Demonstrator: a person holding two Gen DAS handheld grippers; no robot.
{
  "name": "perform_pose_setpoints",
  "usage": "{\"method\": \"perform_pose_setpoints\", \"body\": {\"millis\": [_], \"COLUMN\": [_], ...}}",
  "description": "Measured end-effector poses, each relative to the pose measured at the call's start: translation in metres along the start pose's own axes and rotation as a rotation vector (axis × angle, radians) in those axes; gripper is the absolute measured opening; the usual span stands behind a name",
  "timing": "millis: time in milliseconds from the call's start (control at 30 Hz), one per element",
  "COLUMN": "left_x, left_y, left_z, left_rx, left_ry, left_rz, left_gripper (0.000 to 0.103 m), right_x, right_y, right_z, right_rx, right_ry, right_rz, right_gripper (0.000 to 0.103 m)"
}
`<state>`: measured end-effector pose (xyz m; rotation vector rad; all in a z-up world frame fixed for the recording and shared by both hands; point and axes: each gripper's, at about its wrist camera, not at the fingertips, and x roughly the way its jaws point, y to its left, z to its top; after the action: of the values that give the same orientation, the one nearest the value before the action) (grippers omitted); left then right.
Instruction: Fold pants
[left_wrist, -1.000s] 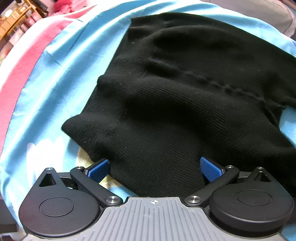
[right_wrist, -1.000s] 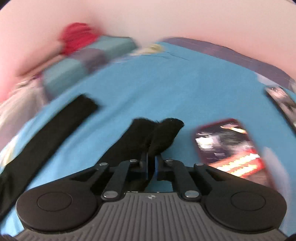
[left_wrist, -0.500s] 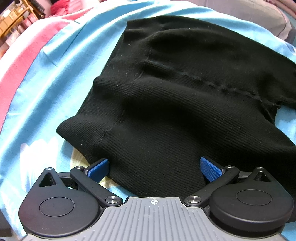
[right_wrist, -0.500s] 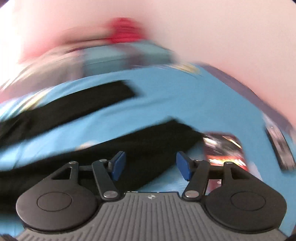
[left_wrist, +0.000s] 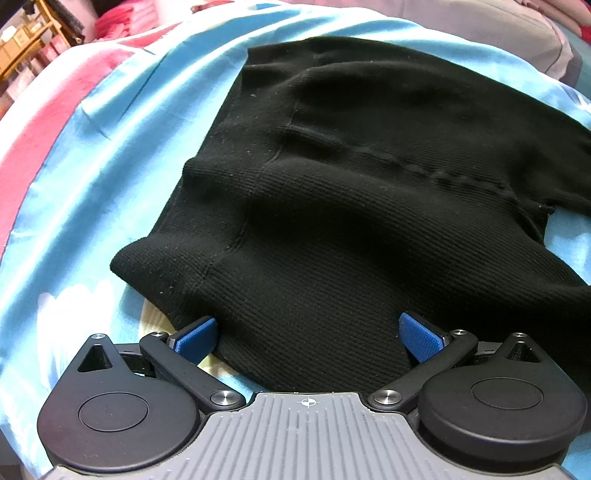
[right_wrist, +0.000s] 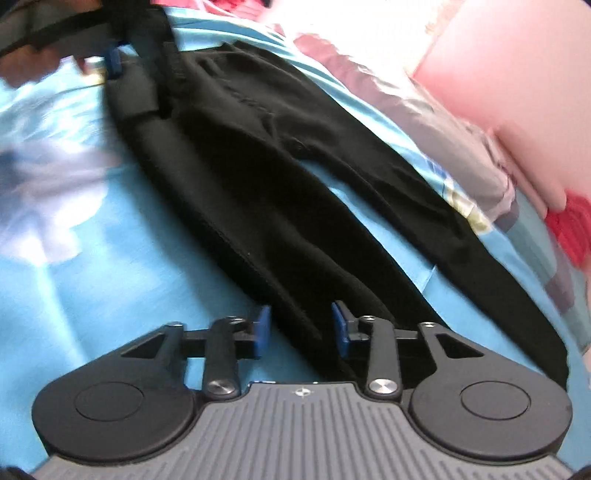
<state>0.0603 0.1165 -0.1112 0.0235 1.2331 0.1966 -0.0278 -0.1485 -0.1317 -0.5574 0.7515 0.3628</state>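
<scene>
The black ribbed pants (left_wrist: 369, 177) lie on a light blue bedsheet (left_wrist: 110, 158). In the left wrist view their waist end fills the middle. My left gripper (left_wrist: 308, 336) is open wide, its blue pads on either side of the near waist edge. In the right wrist view the pants (right_wrist: 280, 173) stretch away as two long legs lying side by side. My right gripper (right_wrist: 301, 328) is open, with the near leg's fabric between its blue pads. The left gripper's blue pad (right_wrist: 112, 62) shows at the far end.
A pink stripe of bedding (left_wrist: 44, 122) runs along the left of the sheet. Grey fabric (left_wrist: 509, 37) lies beyond the pants. Pink and grey bedding (right_wrist: 498, 92) is bunched along the right. A white patch (right_wrist: 44, 195) is printed on the sheet.
My right gripper opened, let go of the pant leg end, and swung round to face along the legs. My left gripper stayed open at the waist, shifting only slightly.
</scene>
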Motion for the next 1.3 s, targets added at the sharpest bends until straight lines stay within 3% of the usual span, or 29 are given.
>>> {"method": "perform_pose_setpoints", "body": {"millis": [33, 67, 133, 200, 300, 400, 433, 567, 600, 633, 767, 833, 867, 900, 967, 1000, 1100, 1167, 1200, 1233, 1300], "left_x": [-0.001, -0.002, -0.004, -0.007, -0.005, -0.003, -0.003, -0.003, -0.003, -0.004, -0.013, -0.018, -0.020, -0.022, -0.025, -0.026, -0.034, -0.040, -0.042, -0.044, -0.047], "left_y": [0.001, 0.002, 0.007, 0.017, 0.033, 0.038, 0.036, 0.032, 0.033, 0.035, 0.054, 0.066, 0.072, 0.077, 0.086, 0.090, 0.096, 0.101, 0.105, 0.110, 0.118], "left_z": [0.000, 0.000, -0.003, -0.008, -0.013, -0.013, -0.012, -0.008, -0.009, -0.010, -0.020, -0.023, -0.024, -0.025, -0.025, -0.025, -0.025, -0.025, -0.026, -0.027, -0.029], "left_rx": [0.005, 0.012, 0.030, 0.023, -0.014, -0.027, -0.024, -0.026, -0.027, -0.027, -0.034, -0.058, -0.082, -0.102, -0.141, -0.151, -0.157, -0.157, -0.162, -0.169, -0.191], "left_ry": [0.002, 0.002, 0.000, 0.009, 0.022, 0.022, 0.021, 0.020, 0.021, 0.023, 0.026, 0.024, 0.021, 0.019, 0.010, 0.005, -0.017, -0.042, -0.048, -0.050, -0.056], "left_rz": [-0.004, -0.006, -0.007, -0.016, -0.032, -0.041, -0.035, -0.022, -0.025, -0.026, -0.018, -0.037, -0.053, -0.066, -0.082, -0.085, -0.050, -0.035, -0.030, -0.025, -0.018], "left_gripper": [0.103, 0.103, 0.103, 0.103, 0.103, 0.103, 0.103, 0.103, 0.103, 0.103, 0.103, 0.103, 0.103, 0.103, 0.103, 0.103, 0.103, 0.103, 0.103, 0.103, 0.103], "right_x": [0.002, -0.003, -0.021, -0.041, -0.048, -0.047, -0.044, -0.028, -0.020, -0.008, -0.012, -0.017, -0.020, -0.022, -0.017, -0.012, 0.011, 0.036, 0.050, 0.051, 0.041], "right_y": [-0.007, -0.008, 0.007, 0.011, 0.010, 0.005, 0.007, 0.031, 0.036, 0.039, 0.023, 0.015, 0.012, 0.011, 0.015, 0.021, 0.055, 0.075, 0.081, 0.080, 0.085], "right_z": [0.003, 0.004, -0.004, -0.018, -0.017, 0.006, 0.014, 0.038, 0.042, 0.044, 0.046, 0.049, 0.054, 0.060, 0.079, 0.089, 0.112, 0.122, 0.125, 0.128, 0.135], "right_rx": [0.051, 0.065, -0.040, -0.067, -0.070, -0.030, -0.027, -0.093, -0.088, -0.063, 0.018, 0.008, 0.003, -0.006, -0.017, -0.026, -0.123, -0.133, -0.105, -0.057, -0.054], "right_ry": [0.016, 0.034, 0.036, 0.049, 0.045, -0.023, -0.047, -0.092, -0.068, 0.004, 0.099, 0.114, 0.083, 0.044, -0.028, -0.050, -0.105, -0.089, -0.059, -0.069, -0.055], "right_rz": [0.054, 0.079, 0.119, 0.183, 0.162, 0.140, 0.154, 0.191, 0.210, 0.257, 0.501, 0.550, 0.526, 0.501, 0.485, 0.489, 0.487, 0.480, 0.475, 0.483, 0.552], "right_gripper": [0.006, 0.006, 0.005, 0.006, 0.006, 0.019, 0.031, 0.038, 0.037, 0.024, 0.023, 0.021, 0.022, 0.025, 0.040, 0.053, 0.055, 0.049, 0.036, 0.010, 0.010]}}
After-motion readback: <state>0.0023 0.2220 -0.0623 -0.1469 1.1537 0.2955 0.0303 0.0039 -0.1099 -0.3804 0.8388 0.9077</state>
